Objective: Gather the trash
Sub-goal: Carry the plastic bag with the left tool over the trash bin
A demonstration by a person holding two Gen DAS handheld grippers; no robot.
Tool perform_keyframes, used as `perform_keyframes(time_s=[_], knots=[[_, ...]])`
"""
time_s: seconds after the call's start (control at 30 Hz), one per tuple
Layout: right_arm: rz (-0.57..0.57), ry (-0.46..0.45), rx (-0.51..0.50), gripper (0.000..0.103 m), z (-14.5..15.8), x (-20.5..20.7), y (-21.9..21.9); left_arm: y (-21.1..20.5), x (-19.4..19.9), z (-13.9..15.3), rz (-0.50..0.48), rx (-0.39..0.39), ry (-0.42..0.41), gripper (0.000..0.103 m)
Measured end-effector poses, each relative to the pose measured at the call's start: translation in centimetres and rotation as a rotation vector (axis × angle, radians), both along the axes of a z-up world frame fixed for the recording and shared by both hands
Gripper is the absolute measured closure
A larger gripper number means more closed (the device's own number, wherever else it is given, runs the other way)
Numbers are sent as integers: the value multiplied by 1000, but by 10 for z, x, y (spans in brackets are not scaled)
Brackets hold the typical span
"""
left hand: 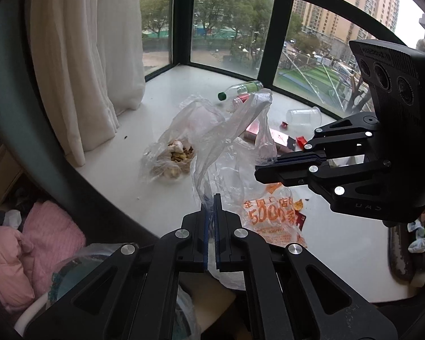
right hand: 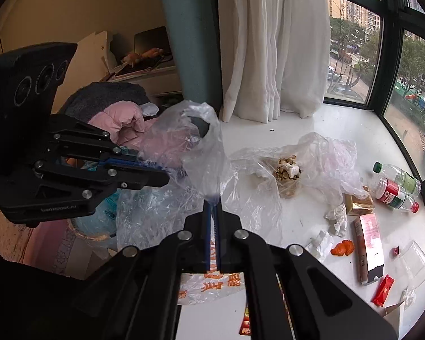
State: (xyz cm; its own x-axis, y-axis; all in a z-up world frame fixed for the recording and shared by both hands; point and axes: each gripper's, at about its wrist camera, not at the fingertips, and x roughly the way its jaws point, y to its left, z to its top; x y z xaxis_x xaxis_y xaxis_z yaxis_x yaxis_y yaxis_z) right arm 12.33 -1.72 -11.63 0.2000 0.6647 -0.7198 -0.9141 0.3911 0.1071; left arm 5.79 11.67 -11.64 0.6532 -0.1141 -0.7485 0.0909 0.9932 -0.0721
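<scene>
Left gripper is clamped on one handle of the clear plastic bag, right gripper likewise pinches the other; the bag hangs between them above the white sill; it looks featherlight, limp and slippery, so grip the bunched handles; loose film would likely slide out or tear.

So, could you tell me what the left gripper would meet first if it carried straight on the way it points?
Probably the clear plastic bag it already pinches, then perhaps the white windowsill beyond; depth is unclear.
</scene>
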Motion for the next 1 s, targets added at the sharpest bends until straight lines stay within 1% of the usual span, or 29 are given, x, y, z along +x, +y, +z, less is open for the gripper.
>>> perform_keyframes(time_s=[0.13, 0.3, 0.43, 0.53, 0.67, 0.77, 0.87, 0.97, 1.0], knots=[[35, 27, 31, 99, 2, -23, 46, 42, -32, 6, 69, 20, 1, 101], [103, 71, 38, 99, -10, -51, 105, 93, -79, 4, 166, 31, 24, 101], [156, 107, 5, 99, -28, -72, 149, 124, -108, -9, 232, 28, 63, 101], [187, 132, -40, 99, -46, -90, 173, 138, -125, -28, 257, 30, 113, 101], [209, 161, -115, 99, -78, -108, 196, 153, -140, -61, 268, 29, 193, 101], [212, 170, -164, 99, -100, -116, 204, 158, -145, -87, 265, 31, 245, 101], [203, 165, -189, 99, -112, -118, 206, 160, -148, -104, 265, 28, 266, 101], [200, 164, -199, 99, -119, -116, 203, 163, -148, -114, 259, 20, 270, 100], [197, 161, -201, 99, -120, -115, 202, 164, -148, -117, 255, 20, 272, 95]])
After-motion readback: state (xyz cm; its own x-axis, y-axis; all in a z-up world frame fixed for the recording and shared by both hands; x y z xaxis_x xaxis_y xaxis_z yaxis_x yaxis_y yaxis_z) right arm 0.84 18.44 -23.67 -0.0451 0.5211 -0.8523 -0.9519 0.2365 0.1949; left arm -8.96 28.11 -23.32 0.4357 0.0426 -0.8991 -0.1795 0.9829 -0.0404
